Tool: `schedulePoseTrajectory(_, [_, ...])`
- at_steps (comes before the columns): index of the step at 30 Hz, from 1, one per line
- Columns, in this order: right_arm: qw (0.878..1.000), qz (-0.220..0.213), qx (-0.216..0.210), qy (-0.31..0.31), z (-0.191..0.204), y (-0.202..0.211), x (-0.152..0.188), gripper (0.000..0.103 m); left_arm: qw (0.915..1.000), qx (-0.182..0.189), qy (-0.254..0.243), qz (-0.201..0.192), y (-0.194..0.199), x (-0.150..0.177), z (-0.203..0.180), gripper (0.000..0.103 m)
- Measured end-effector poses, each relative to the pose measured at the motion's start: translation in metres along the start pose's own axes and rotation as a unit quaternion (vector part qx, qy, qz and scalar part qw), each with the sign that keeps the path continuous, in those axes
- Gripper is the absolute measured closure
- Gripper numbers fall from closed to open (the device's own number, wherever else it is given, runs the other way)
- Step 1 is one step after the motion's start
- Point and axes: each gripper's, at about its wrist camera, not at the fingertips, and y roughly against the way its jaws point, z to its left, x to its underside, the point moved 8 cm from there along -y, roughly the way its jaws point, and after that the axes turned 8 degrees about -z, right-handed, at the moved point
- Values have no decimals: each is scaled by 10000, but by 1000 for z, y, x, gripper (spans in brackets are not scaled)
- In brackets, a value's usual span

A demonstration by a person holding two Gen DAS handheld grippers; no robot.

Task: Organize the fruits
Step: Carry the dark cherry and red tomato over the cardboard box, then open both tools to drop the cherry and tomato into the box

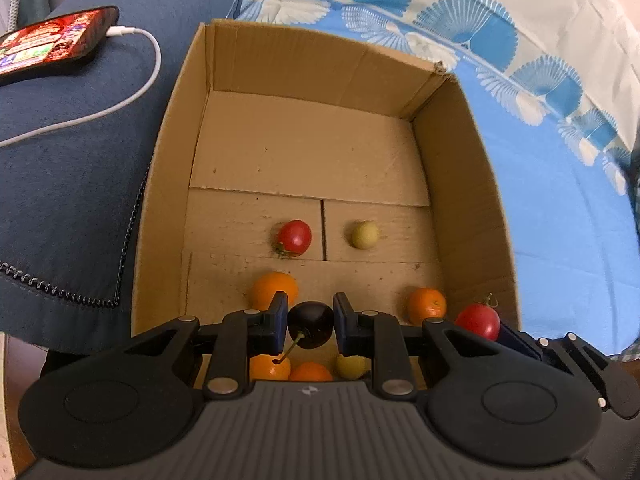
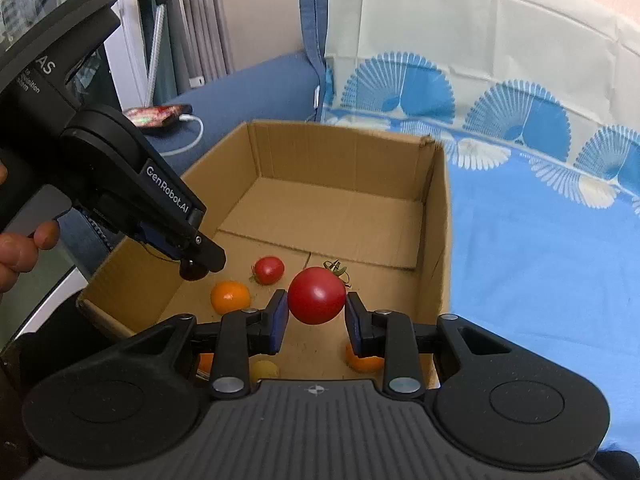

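Left gripper (image 1: 310,326) jaws clamp a dark cherry (image 1: 311,322) over the cardboard box (image 1: 472,200), right gripper (image 2: 317,314) jaws grip a red tomato (image 2: 317,295) above the oranges

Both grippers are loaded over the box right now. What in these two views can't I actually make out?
- Fruits nearest the camera, left wrist view: an orange, another orange and a yellow fruit are partly hidden behind the left gripper and its dark cherry.
- Right wrist view: the orange fruit sits mostly behind a finger of the right gripper, which holds a red tomato.
- Phone screen: too blurred to read.
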Motion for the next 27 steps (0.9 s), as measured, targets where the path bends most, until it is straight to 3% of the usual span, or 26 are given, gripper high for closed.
schedulePoseTrajectory(16, [9990, 450, 46, -46, -10, -41, 17, 71, 9984, -248, -386, 338, -48, 7, -1, 77])
schedulePoseTrajectory(24, [9989, 468, 27, -8, -11, -46, 19, 71, 9971, -385, -584, 286, -55, 7, 1, 76])
schedulePoseTrajectory(26, [9990, 446, 33, -4, -12, -45, 17, 70, 9973, -384, -574, 259, -54, 6, 1, 57])
schedulePoseTrajectory(27, [9992, 410, 25, 12, -12, -43, 16, 64, 9972, -396, -583, 262, -52, 6, 0, 21])
